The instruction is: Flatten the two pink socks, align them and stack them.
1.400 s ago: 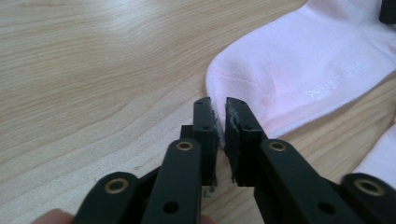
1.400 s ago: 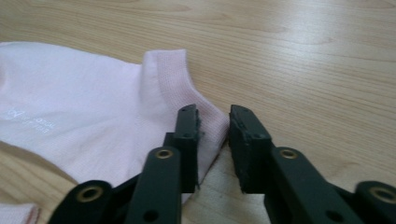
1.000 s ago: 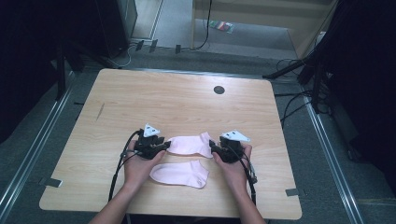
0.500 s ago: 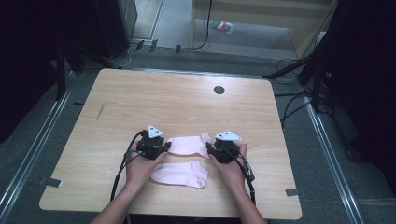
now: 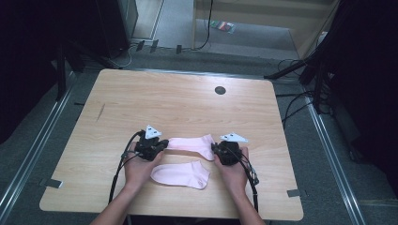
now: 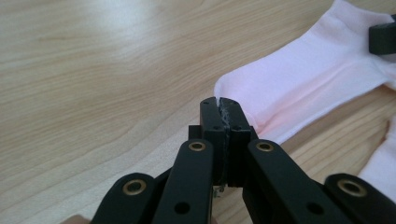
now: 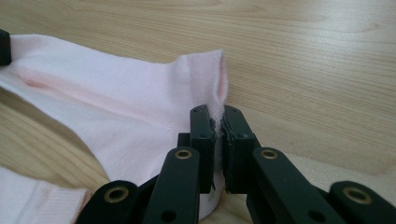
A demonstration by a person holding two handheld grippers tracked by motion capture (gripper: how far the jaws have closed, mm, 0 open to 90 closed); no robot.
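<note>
Two pale pink socks lie on the wooden table [image 5: 187, 103]. The upper sock [image 5: 190, 144] stretches between my two grippers. My left gripper [image 5: 164, 144] is shut on its rounded toe end [image 6: 303, 79], jaws pressed together at the fabric's edge [image 6: 219, 105]. My right gripper [image 5: 215, 149] is shut on the cuff end [image 7: 116, 107], with the ribbed hem pinched between the jaws [image 7: 217, 116]. The lower sock [image 5: 180, 174] lies flat just in front, between the person's hands, touched by neither gripper.
A dark round hole [image 5: 220, 90] sits in the table's far middle. Bare wood spreads beyond the socks. Each gripper trails a cable [image 5: 117, 173] toward the front edge. Metal rails and cables run on the floor around the table.
The right gripper has shifted slightly left toward the left one. The upper sock stays held at both ends; the lower sock has not moved.
</note>
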